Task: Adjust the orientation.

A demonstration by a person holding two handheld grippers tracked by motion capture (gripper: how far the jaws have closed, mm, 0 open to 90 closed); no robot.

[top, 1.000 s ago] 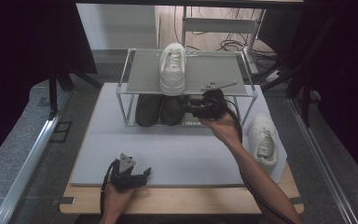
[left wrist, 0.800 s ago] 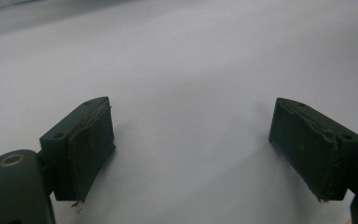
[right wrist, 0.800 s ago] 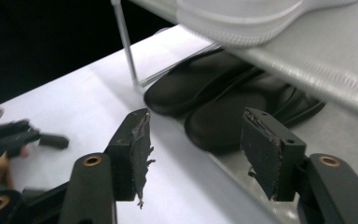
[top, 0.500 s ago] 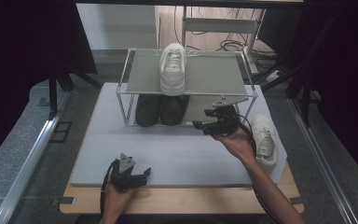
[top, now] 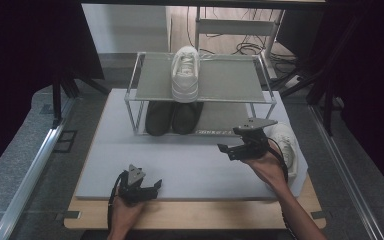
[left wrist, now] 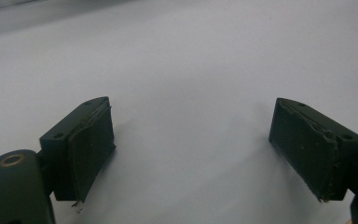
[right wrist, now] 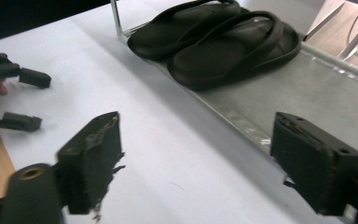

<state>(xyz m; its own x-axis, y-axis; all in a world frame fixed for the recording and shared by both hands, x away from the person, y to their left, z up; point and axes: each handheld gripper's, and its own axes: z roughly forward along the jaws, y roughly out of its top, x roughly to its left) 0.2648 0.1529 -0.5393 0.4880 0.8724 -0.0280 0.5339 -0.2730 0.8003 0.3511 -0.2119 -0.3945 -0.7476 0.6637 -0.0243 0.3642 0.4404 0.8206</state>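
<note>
A pair of black flip-flops [top: 172,117] [right wrist: 214,42] lies side by side on the lower shelf of a metal rack [top: 140,95]. One white sneaker [top: 185,72] stands on the top shelf. A second white sneaker [top: 286,145] lies on the mat at the right, partly behind my right hand. My right gripper [top: 224,151] [right wrist: 196,154] hovers in front of the rack's right half. It is open, its jaws have just been opening, and nothing is between them. My left gripper [top: 153,188] [left wrist: 191,135] rests open and empty near the mat's front edge.
A pale grey mat [top: 190,165] covers a wooden table [top: 205,215] whose front edge shows bare. The rack's thin posts [right wrist: 116,16] and lower shelf plate [right wrist: 307,98] stand close ahead of the right jaws. Dark curtains flank the table, and cables lie on the floor behind.
My right gripper has pulled back from the flip-flops on the lower shelf, toward the person and to the right, and its jaws have spread. The left gripper has stayed put.
</note>
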